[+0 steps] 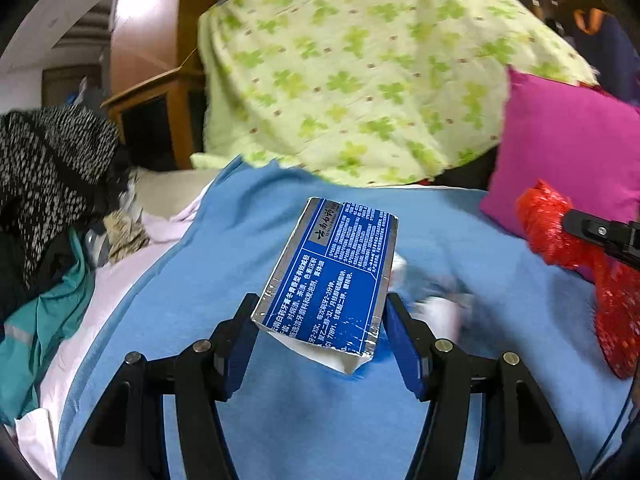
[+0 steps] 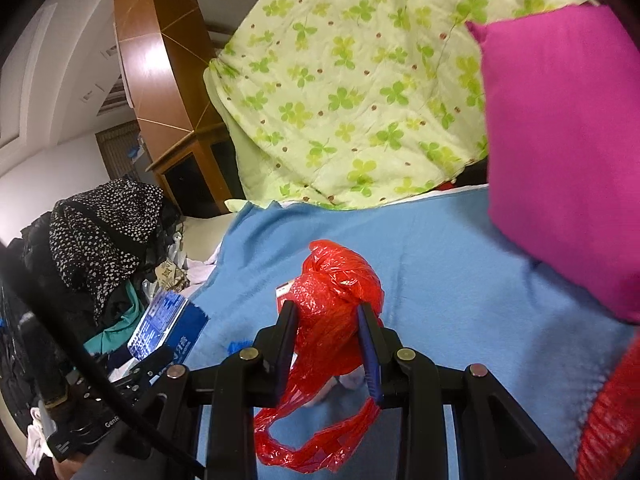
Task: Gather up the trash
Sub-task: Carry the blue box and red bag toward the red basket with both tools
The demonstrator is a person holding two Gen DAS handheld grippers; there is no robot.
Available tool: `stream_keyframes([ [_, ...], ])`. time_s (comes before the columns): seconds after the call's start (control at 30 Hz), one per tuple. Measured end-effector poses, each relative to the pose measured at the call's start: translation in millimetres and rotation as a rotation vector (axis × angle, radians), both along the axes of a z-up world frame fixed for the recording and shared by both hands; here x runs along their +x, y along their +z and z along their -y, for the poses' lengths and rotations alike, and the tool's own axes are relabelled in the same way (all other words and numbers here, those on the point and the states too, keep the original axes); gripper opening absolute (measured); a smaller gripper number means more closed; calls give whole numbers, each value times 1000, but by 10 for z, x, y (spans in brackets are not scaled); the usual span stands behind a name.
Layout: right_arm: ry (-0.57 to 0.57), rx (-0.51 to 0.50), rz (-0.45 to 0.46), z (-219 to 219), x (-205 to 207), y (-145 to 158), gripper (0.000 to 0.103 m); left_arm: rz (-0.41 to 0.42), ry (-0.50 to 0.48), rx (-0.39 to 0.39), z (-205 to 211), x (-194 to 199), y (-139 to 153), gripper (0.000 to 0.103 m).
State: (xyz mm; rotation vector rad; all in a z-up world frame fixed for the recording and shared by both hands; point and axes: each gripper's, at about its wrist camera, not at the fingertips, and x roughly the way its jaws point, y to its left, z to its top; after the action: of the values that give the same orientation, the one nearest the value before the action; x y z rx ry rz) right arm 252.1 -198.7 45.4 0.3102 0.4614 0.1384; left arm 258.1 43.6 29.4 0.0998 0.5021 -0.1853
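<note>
Left claw [image 1: 320,320] grips blue carton [image 1: 336,272] pointing lengthwise away; right claw [image 2: 329,328] clamps red bag [image 2: 336,292].

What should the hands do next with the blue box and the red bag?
Probably bring the blue box in the left gripper over to the red bag bunched shut in the right gripper. The bag's mouth isn't open yet, so it may need spreading first.
</note>
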Motion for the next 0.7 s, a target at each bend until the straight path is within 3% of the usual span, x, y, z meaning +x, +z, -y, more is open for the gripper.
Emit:
stream_keyframes([
  [0.2,-55,-16,43,196,-597,83,32,24,-109,29,464,-530,149,64],
  [0.7,-206,35,186,902,-1947,592,32,134,-261,94,1392,-1306,789,64],
])
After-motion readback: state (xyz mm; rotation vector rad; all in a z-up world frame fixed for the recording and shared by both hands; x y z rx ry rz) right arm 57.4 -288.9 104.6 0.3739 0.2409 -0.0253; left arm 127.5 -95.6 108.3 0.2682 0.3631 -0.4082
